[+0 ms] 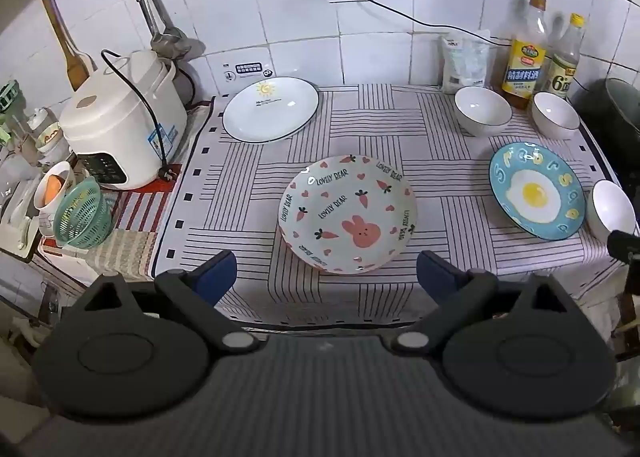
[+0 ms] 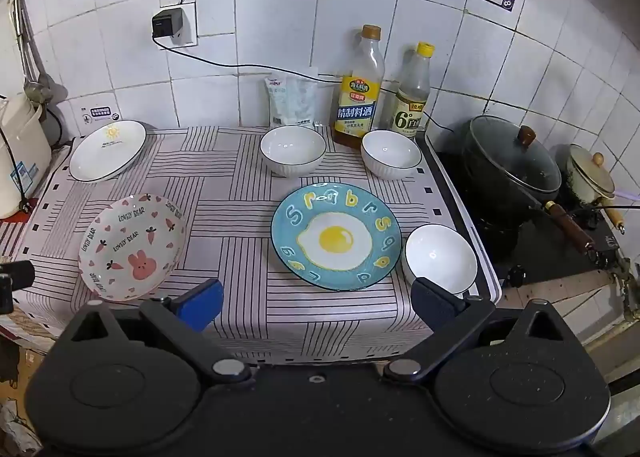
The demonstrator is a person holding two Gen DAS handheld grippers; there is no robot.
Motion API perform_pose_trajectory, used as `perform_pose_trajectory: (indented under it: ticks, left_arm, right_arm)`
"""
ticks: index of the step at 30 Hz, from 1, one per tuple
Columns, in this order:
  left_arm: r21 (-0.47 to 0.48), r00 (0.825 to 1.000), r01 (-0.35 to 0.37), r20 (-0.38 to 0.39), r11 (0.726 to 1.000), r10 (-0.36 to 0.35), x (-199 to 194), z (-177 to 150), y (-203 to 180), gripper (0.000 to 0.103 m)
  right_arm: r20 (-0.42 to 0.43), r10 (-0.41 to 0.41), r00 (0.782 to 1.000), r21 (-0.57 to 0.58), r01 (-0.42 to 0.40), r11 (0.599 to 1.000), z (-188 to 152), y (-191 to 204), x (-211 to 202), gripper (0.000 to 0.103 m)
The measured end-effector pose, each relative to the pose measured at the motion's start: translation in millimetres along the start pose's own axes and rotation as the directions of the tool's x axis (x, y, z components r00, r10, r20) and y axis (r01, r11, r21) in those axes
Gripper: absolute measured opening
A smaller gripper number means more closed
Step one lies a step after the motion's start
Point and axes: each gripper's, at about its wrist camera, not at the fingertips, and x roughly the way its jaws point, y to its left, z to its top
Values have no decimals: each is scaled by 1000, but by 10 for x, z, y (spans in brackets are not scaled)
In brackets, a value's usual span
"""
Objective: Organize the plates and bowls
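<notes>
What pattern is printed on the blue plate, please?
A fried egg ringed by yellow and white letters on the blue plate, clearest in the right wrist view.

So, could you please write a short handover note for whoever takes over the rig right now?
Left gripper: open, empty, facing the bunny plate.
Right gripper: open, empty, facing the egg plate, white bowl beside it.
Sun plate sits back left; two more white bowls stand at the back, in front of the bottles.
Done: nothing stacked.
Left: stack three plates, nest three bowls.
</notes>
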Motion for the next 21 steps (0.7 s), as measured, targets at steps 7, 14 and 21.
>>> perform_pose_trajectory:
  ticks: [7, 14, 21]
  left_arm:
    - [21, 1000, -16, -1, 1000, 16, 2, -95, -142, 95]
    - [31, 1000, 2, -9, 1000, -1, 45, -162, -129, 96]
    - [1, 999, 36, 3, 999, -36, 49, -202, -100, 96]
  right_arm:
    - [-2, 3, 1000, -4, -3, 1000, -7, -9, -6, 101]
    - [-10, -9, 1000, -6, 9, 1000, -41, -26, -1, 101]
    - [-3, -12, 1000, -3, 12, 1000, -80, -40, 12, 101]
